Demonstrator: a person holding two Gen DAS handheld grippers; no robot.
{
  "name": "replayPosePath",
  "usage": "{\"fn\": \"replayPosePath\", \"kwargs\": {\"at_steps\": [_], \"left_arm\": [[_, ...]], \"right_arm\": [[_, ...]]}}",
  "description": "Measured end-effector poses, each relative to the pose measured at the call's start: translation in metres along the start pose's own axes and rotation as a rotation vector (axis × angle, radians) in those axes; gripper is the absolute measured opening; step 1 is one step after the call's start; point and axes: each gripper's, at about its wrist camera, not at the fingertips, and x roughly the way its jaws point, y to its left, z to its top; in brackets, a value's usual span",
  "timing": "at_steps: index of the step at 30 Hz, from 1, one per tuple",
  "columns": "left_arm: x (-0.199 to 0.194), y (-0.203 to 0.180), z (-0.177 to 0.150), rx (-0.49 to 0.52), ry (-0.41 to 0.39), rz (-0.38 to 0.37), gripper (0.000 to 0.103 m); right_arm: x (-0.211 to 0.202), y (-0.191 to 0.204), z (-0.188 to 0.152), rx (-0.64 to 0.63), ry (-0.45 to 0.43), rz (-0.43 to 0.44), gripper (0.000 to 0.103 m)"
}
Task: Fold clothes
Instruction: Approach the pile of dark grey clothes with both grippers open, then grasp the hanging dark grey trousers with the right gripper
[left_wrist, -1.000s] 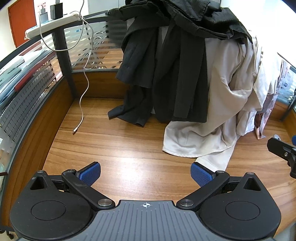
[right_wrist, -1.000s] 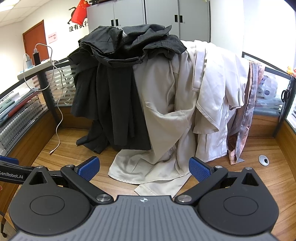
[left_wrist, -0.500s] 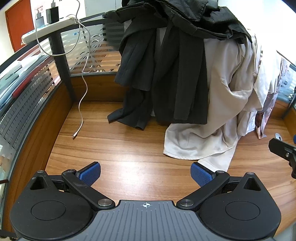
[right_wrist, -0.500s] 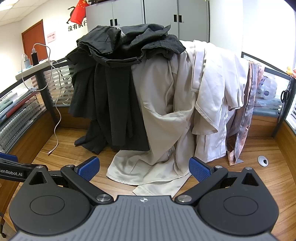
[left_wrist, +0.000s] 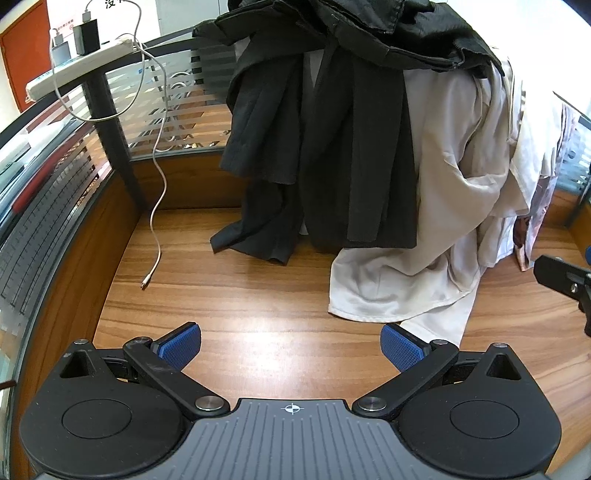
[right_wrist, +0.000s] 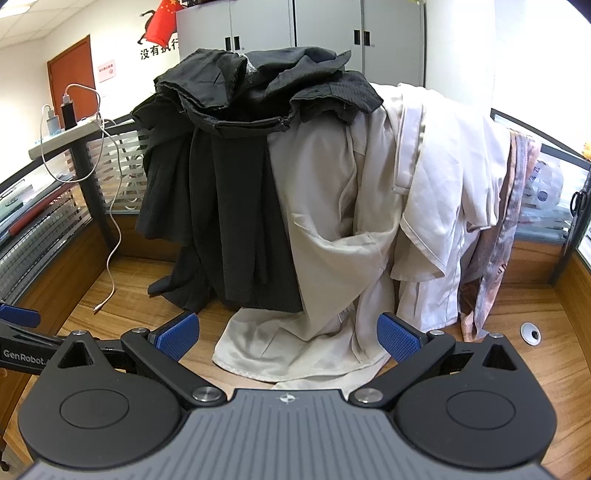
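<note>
A tall heap of clothes hangs over something at the back of the wooden desk (left_wrist: 240, 295). Black garments (left_wrist: 351, 147) (right_wrist: 236, 206) drape the top and left side. A cream garment (left_wrist: 443, 221) (right_wrist: 332, 251) hangs beside them and spreads onto the desk. A white shirt (right_wrist: 443, 192) and a pink patterned cloth (right_wrist: 498, 251) hang further right. My left gripper (left_wrist: 291, 345) is open above bare wood, short of the cream hem. My right gripper (right_wrist: 288, 338) is open, with the cream hem lying between and beyond its fingers. Neither holds anything.
A white charging cable (left_wrist: 157, 206) dangles from a power strip (left_wrist: 85, 62) on the left partition, its plug lying on the desk. Glass partitions curve around the left and back. A round cable grommet (right_wrist: 530, 333) sits at the desk's right. Grey cabinets (right_wrist: 295, 33) stand behind.
Both grippers have crept forward toward the clothes heap, which looms slightly larger. Both stay open, and the clothes have not moved.
</note>
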Motion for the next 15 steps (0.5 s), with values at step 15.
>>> {"fn": "replayPosePath", "kwargs": {"at_steps": [15], "left_arm": [[0.071,0.027,0.038,-0.009,-0.001,-0.028,0.103]], "right_arm": [[0.083,0.031,0.058,-0.083,-0.039,0.072,0.103]]}}
